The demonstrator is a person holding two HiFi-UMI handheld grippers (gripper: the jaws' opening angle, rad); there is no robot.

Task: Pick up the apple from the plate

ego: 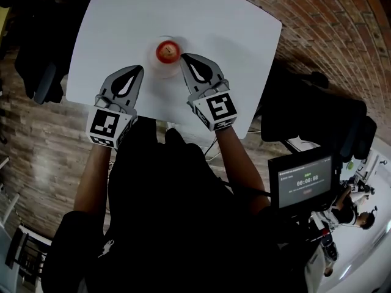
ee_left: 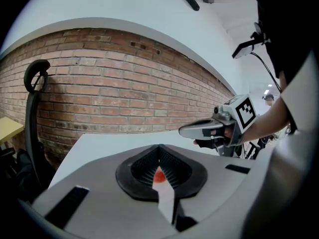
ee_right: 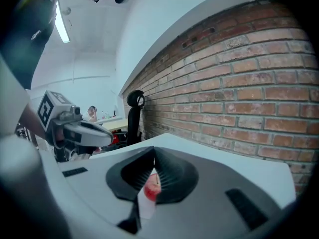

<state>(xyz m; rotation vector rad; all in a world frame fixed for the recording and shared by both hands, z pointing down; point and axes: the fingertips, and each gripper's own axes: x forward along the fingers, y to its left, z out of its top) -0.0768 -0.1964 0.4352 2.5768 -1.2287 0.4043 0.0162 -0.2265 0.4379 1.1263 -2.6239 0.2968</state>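
Head view, steeply down onto white square table with rounded corners. Near its middle, small round pale plate, with round red apple resting on it, not lifted.

Grey-shelled left gripper with black ribbed pads held over table, left of plate, tip clear of the rim. Closed tip to tip, nothing clamped. Same in left gripper view: pads meeting at the tip, sliver of apple seen through the slit between them, lying beyond, not gripped.

Matching grey right gripper on the other side of plate, tip just beside apple; contact not clear from above. Fully closed, empty. Right gripper view agrees: pads together at the tip, apple glimpsed through the slit, out past the jaws.

Apple thus between the two tips, nearer the right one.

Black-and-white marker cube at back of right gripper, another on the left. Each gripper visible in the other's view: right gripper, left gripper.

Red brick wall behind table. Black chair by the wall. Small dark screen on a stand at right of the person in dark clothing.
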